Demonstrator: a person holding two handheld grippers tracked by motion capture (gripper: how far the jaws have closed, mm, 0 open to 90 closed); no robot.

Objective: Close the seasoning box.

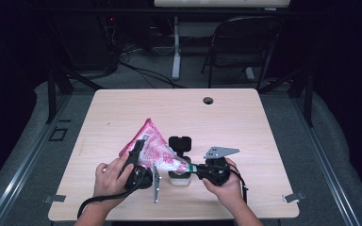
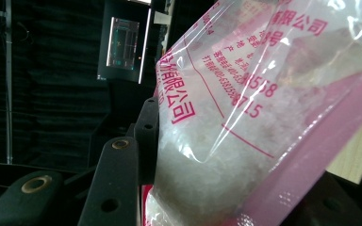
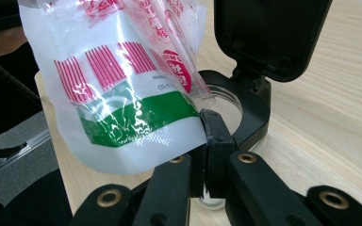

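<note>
A clear plastic bag with pink and green print holds white granules and is tilted over the table. My left gripper is shut on the bag's full body; one black finger presses its side, and the other is hidden behind the plastic. My right gripper is shut on the lower edge of the bag, its pads pinched together on the film. Right under that edge stands a clear jar with a round mouth. Its black flip lid stands up.
The jar's raised lid stands just behind the bag's low corner. A cable hole lies at the table's far side. A folding chair and a desk leg stand beyond the table. Cables trail from both grippers toward the near edge.
</note>
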